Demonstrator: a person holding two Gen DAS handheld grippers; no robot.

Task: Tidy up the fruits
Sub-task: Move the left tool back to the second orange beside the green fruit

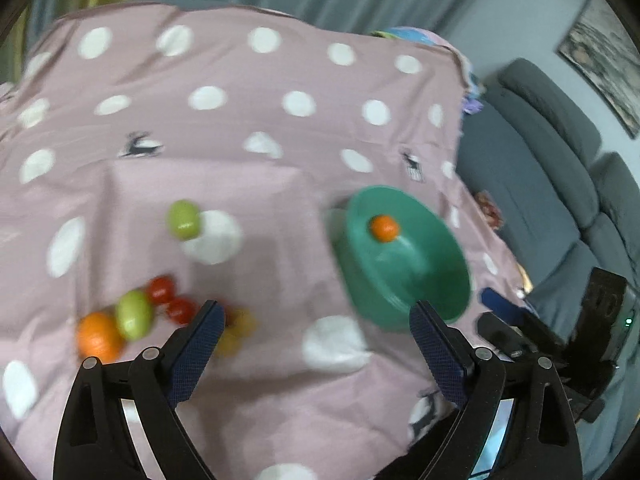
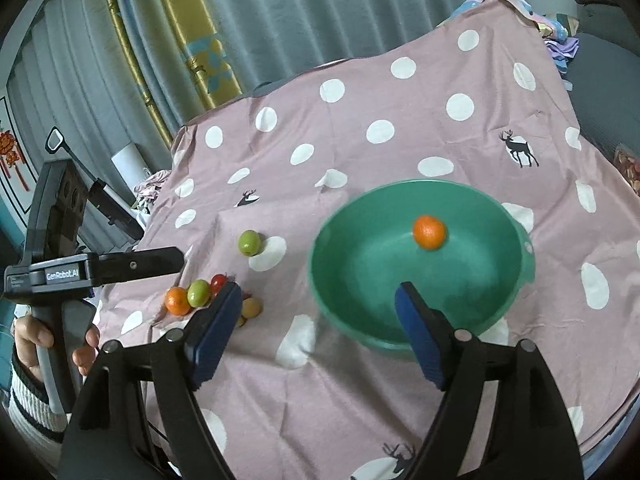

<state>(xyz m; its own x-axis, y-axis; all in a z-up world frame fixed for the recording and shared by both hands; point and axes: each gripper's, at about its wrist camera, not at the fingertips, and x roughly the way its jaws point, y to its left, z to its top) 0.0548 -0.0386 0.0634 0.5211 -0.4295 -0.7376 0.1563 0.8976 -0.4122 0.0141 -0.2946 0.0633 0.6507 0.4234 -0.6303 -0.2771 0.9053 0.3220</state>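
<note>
Now both the left gripper (image 1: 316, 320) and the right gripper (image 2: 320, 300) are standing open and empty, while one orange (image 2: 429, 232) is lying inside the green bowl (image 2: 348, 256).

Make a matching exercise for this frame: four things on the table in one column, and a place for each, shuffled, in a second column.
Things:
1. small orange
2. lone green fruit
3. larger orange
4. green bowl

Places:
A. at the left end of the fruit cluster, touching a green fruit
B. on the spotted cloth, to the right of all the loose fruit
C. inside the bowl
D. alone on the cloth, beyond the cluster, beside a white dot

Pairs: 1-C, 2-D, 3-A, 4-B
</note>
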